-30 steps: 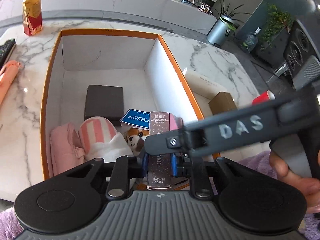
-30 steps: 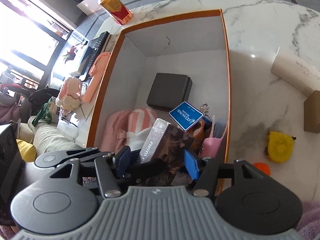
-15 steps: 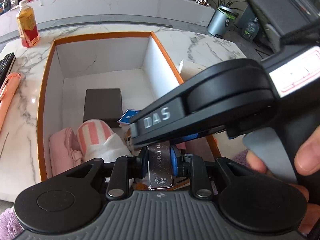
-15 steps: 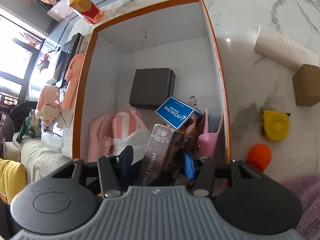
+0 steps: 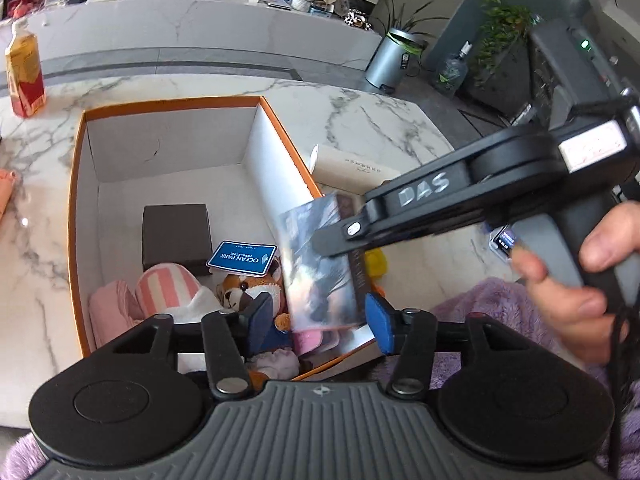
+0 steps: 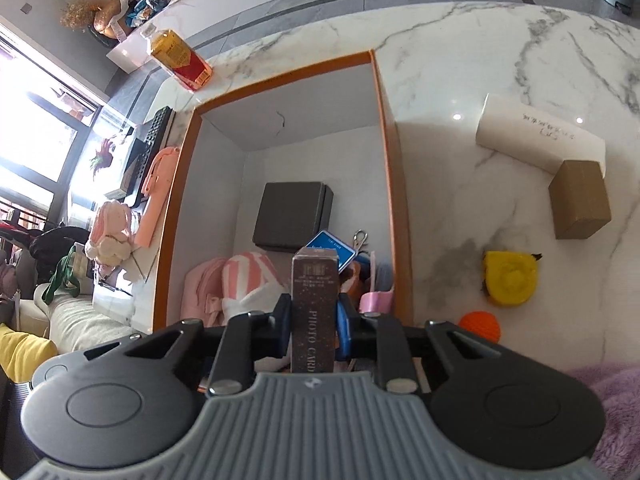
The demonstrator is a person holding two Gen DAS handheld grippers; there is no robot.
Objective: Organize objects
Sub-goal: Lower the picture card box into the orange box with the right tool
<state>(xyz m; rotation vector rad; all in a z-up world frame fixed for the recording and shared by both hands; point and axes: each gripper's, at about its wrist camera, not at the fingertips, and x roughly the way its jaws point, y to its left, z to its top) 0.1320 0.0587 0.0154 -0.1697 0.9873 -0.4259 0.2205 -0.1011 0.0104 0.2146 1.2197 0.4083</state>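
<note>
A dark glittery box marked PHOTO CARD [image 6: 314, 280] stands upright between the blue pads of my right gripper [image 6: 314, 330]. Its jaws are closing and the pads press on both sides of the box. In the left wrist view the same box [image 5: 320, 268] hangs over the near right corner of the orange-rimmed carton [image 5: 76, 200], with the right gripper's black finger [image 5: 420, 208] across it. My left gripper [image 5: 320, 322] sits below the box. Its jaws are opening and its pads stand clear of the box on both sides.
The carton holds a dark grey box [image 5: 176, 236], a blue card [image 5: 242, 258], a plush toy [image 5: 248, 292] and pink cloth [image 5: 168, 288]. Right of it lie a white box [image 6: 540, 140], a brown box [image 6: 580, 204], a yellow tape measure [image 6: 510, 280] and an orange ball [image 6: 480, 326].
The left jaws, earlier shut on the photo card box, have spread off it. The right jaws have closed onto it, and both grippers have risen a little over the carton.
</note>
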